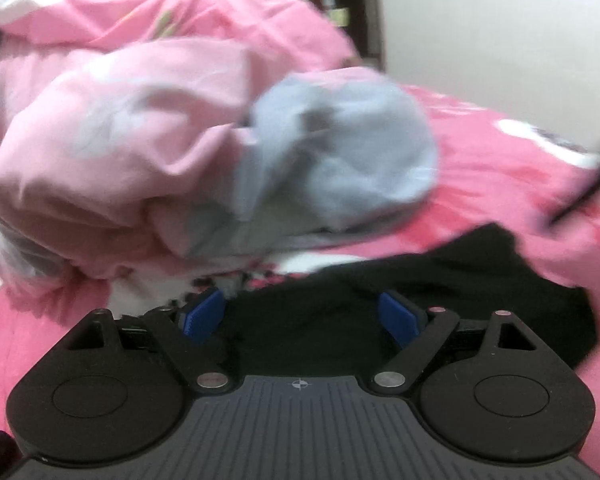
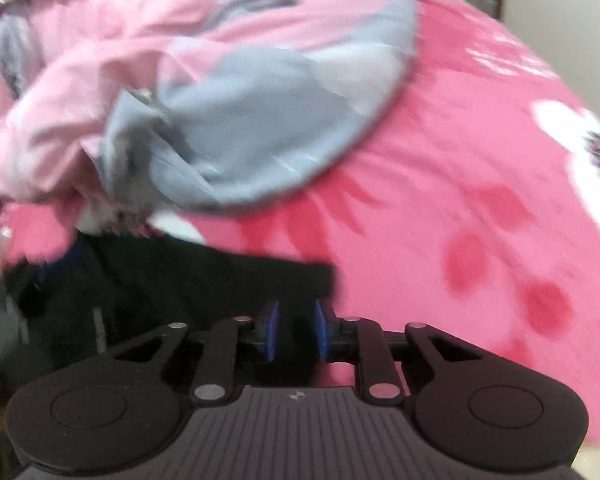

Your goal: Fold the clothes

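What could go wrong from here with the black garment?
1. The right gripper stands narrow at the black garment edge; whether it grips is unclear, so cloth may slip.
2. The left gripper is wide open over it, holding nothing.
3. The quilt lies close and could get pinched.

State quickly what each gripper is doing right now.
Left gripper: open wide over the black garment, gripping nothing.
Right gripper: nearly closed; a grip cannot be told.

Black claw [image 1: 300, 316] with blue fingertip pads [image 1: 204, 312], silver pivot screws, ribbed grey base, crosshair mark
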The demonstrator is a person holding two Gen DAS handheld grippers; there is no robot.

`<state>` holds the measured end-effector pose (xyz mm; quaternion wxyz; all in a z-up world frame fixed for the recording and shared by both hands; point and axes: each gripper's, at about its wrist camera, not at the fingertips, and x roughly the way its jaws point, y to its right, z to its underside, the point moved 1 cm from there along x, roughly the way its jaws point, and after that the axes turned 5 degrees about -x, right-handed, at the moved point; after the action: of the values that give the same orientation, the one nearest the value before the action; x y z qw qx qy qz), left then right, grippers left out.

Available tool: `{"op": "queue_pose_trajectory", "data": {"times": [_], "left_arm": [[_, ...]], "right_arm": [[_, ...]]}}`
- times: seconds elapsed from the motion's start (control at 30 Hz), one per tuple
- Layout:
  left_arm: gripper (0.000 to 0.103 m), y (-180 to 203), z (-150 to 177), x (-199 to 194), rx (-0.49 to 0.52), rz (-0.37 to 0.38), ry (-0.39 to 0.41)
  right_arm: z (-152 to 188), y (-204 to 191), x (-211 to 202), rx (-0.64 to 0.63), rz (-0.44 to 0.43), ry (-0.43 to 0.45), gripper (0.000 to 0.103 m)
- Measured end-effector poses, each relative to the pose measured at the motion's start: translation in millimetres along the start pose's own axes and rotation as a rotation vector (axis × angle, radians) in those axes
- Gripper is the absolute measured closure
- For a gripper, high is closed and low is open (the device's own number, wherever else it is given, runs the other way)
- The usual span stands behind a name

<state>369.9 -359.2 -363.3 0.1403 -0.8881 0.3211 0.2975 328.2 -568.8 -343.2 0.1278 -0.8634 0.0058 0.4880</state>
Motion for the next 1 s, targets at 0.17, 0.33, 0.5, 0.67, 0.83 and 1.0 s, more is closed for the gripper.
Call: {"op": "queue_pose_trajectory", "data": {"times": [0.17,0.33,0.5,0.67,0.83,1.0], "left_arm": [[0.017,32,28,1,0.117,0.054,-0.079],[0.015,25,34,5,0.029,0.069,-0.102],[0.015,22,34,7,-0.001,0.096,-0.114],[0.014,18,30,9,-0.051,0.122,-0.141],[0.014,11,28,-6,-0.118,0.131,-0.156],[0.014,-12,35,-45,-0.225,0.109,-0.15]], "right_arm": [[-16,-24,57,-0.163,-0.069,-0.038,0.092],[-30,21,65,-0.134,0.282,0.092,0.096],[-22,12,24,-0.12,0.046,0.105,0.095],[6,-20,51,-0.297,-0.078,-0.105,0.098],[-10,-11,28,-0.158,0.115,0.039,0.1],[4,-51,-8,-0.208,0.046,0.045,0.1]]}}
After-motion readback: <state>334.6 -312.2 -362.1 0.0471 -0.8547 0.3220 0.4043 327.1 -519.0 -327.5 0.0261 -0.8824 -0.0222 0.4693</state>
